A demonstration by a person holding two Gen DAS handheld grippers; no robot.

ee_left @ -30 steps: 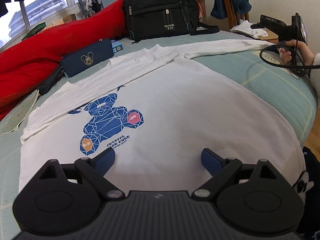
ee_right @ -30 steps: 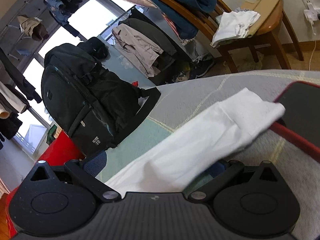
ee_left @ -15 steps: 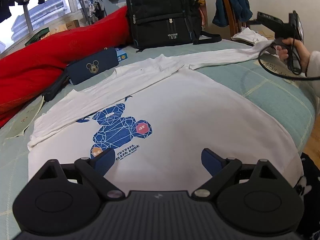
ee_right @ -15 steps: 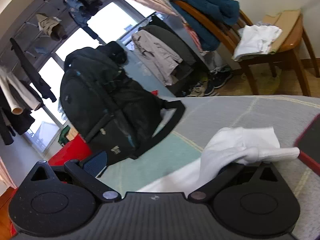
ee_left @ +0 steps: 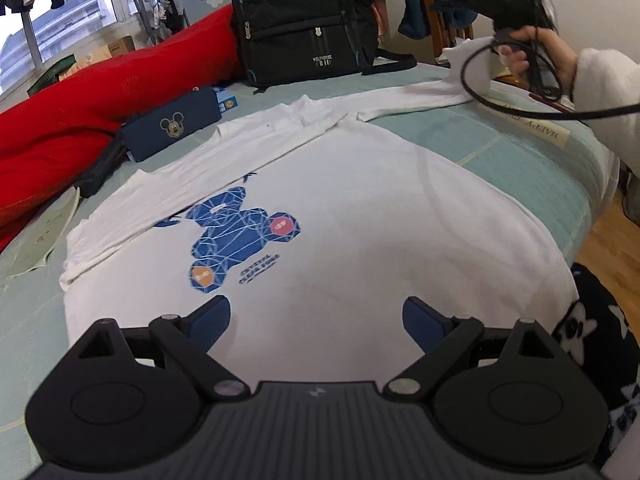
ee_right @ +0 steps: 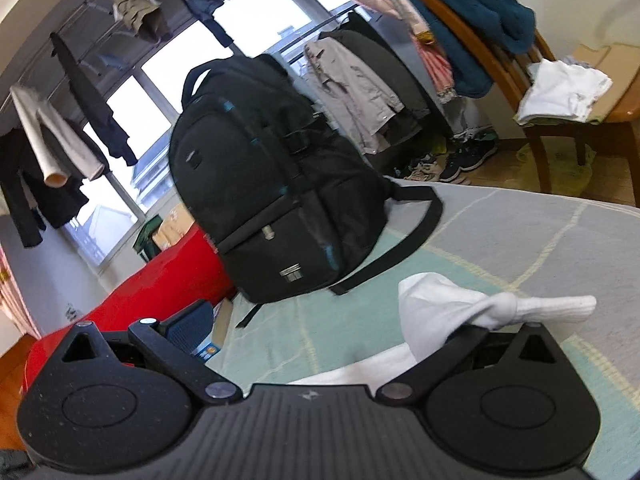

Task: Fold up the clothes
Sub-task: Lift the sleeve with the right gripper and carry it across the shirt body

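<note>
A white long-sleeved shirt (ee_left: 360, 216) with a blue bear print (ee_left: 240, 236) lies flat on the bed. Its left sleeve is folded across the chest. My left gripper (ee_left: 316, 316) is open and hovers over the shirt's hem, empty. The right sleeve (ee_left: 408, 98) stretches to the far right, where its cuff (ee_right: 460, 308) hangs bunched over the right finger of my right gripper (ee_right: 328, 324), lifted off the bed. The right gripper's jaws stand wide apart in its own view. The hand-held right gripper also shows in the left wrist view (ee_left: 516, 4).
A black backpack (ee_left: 304, 20) stands at the bed's far edge, with a red pillow (ee_left: 80, 108) and a navy Mickey pouch (ee_left: 172, 128) to its left. A wooden chair (ee_right: 560, 80) with clothes stands beyond the bed. The bed's right edge (ee_left: 592, 184) drops to wooden floor.
My right gripper has lifted the sleeve cuff off the bed and swung left, so the red-edged phone has left its view. My left gripper has hardly moved.
</note>
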